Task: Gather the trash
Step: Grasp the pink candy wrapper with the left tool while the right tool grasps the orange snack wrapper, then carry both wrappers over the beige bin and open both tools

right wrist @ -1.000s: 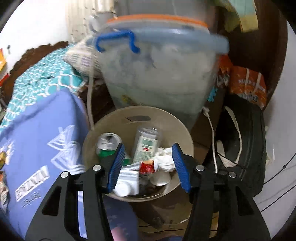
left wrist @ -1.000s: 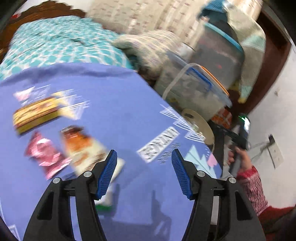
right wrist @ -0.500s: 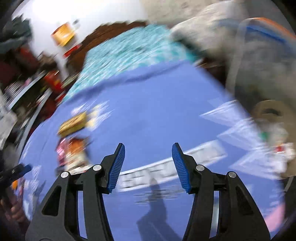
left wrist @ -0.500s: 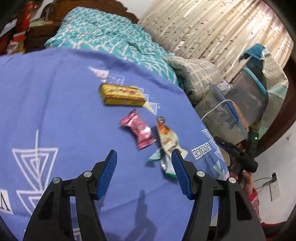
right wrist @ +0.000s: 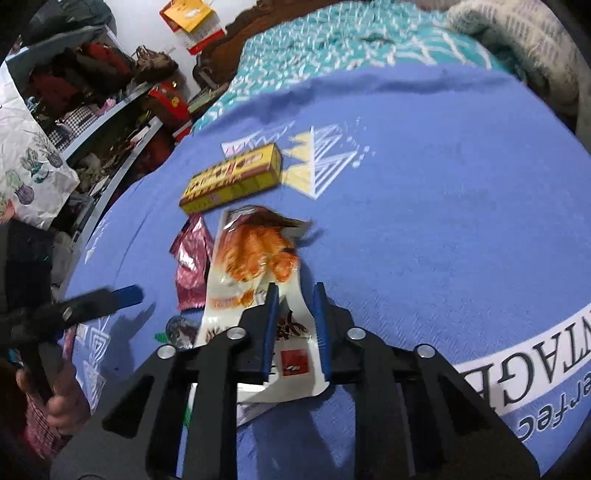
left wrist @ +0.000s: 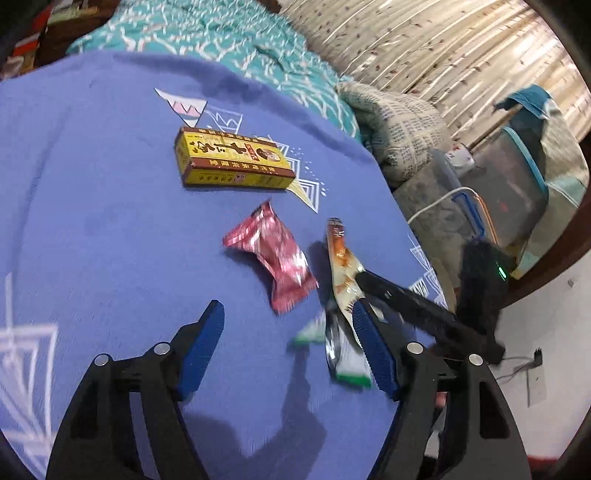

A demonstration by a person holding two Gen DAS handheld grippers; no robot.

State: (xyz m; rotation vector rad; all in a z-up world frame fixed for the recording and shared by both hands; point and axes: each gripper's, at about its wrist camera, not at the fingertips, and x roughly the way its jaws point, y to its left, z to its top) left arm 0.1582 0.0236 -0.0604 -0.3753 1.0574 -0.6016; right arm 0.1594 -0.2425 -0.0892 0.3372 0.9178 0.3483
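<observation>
Several pieces of trash lie on a purple blanket (left wrist: 92,184): a yellow box (left wrist: 232,162) (right wrist: 232,177), a pink wrapper (left wrist: 275,264) (right wrist: 190,258), an orange-and-white snack wrapper (left wrist: 341,266) (right wrist: 255,254) and a green-and-white wrapper (left wrist: 347,365). My right gripper (right wrist: 295,295) is closing, and its pads pinch the snack wrapper's near end. In the left wrist view the right gripper (left wrist: 364,277) reaches in from the right and the wrapper stands on edge. My left gripper (left wrist: 288,310) hovers just short of the pink wrapper, jaws opening, nothing between them.
A teal quilt (left wrist: 221,33) and a folded patterned blanket (left wrist: 402,129) lie past the purple blanket. Plastic storage bins (left wrist: 517,177) stand off the bed's right edge. Cluttered shelves (right wrist: 92,92) line the other side. A hand (right wrist: 66,398) holds the left gripper.
My right gripper swung from over a trash basket to the bed and closed on the snack wrapper. My left gripper moved nearer the wrappers and its jaws widened.
</observation>
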